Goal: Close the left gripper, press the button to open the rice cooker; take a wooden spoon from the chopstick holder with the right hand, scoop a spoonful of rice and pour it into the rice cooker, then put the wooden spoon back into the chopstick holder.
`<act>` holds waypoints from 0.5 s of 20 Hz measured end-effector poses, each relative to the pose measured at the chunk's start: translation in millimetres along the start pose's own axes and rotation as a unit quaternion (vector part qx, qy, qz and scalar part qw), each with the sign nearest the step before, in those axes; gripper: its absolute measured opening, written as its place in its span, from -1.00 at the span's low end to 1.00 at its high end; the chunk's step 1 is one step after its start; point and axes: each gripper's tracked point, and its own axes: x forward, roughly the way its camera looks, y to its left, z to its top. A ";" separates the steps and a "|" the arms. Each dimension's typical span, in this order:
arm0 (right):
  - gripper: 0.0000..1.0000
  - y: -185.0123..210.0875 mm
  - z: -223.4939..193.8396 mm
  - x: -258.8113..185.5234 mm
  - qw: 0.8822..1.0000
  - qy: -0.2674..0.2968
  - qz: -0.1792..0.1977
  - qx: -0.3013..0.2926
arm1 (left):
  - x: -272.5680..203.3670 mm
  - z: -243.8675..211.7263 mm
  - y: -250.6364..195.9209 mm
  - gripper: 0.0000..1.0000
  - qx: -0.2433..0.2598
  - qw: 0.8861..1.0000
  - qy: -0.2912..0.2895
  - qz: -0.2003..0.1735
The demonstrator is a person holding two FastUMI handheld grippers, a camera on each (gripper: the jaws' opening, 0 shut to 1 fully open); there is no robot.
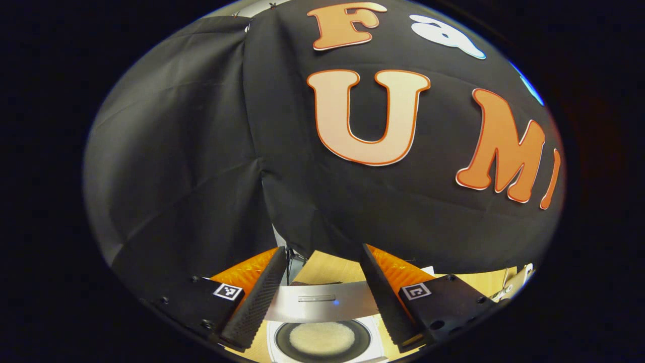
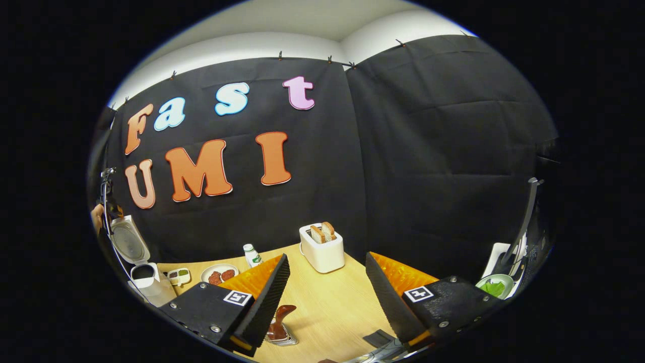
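Rice cooker (image 1: 322,322) sits right below your left gripper (image 1: 322,297), lid (image 2: 128,242) already thrown up, and you can see the pale rice (image 1: 321,338) lying in a low mound in the dark inner pot. Your left fingers are spread wide with nothing between them, hovering just over the cooker's silver front band.

In the right gripper view the cooker stands at the far left corner of the worktop (image 2: 332,307), lid raised against the black cloth. Your right gripper (image 2: 325,302) is spread wide too, gripping nothing, out over the middle of the worktop. Just beside its left finger lies a dark brown spoon-like piece (image 2: 279,320) on a clear holder; I can't tell if that's the wooden spoon.

Watch it from here: judging by the empty right fingers, the spoon part is either done or not begun, and a hurried reach across could clip the open lid or knock the cooker.

Containers now: a white toaster (image 2: 322,247) at the back edge with two slices of bread upright in its slots, a small plate (image 2: 219,275) with reddish-brown pieces, a small white bottle (image 2: 252,254) beside it, and a bowl (image 2: 494,287) with something green at the right edge.
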 end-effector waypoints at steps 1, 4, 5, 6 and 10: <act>0.89 0.6 -0.4 3.2 1.000 0.001 0.005 0.001 | -7.8 -8.5 -3.1 0.98 -0.001 1.000 0.015 -0.008; 0.89 4.5 -7.1 13.3 1.000 0.006 0.020 0.003 | -32.2 -55.6 -22.1 1.00 -0.009 0.995 0.081 -0.054; 0.89 6.2 -9.8 15.9 1.000 0.009 0.028 0.003 | -46.7 -74.0 -27.6 0.99 -0.006 0.992 0.102 -0.068; 0.89 7.6 -10.7 18.7 0.999 0.011 0.035 0.002 | -55.7 -89.2 -30.9 0.96 0.003 0.991 0.112 -0.073; 0.89 11.6 -13.0 29.9 0.998 0.016 0.057 -0.001 | -73.1 -140.4 -39.1 0.89 0.031 0.988 0.133 -0.065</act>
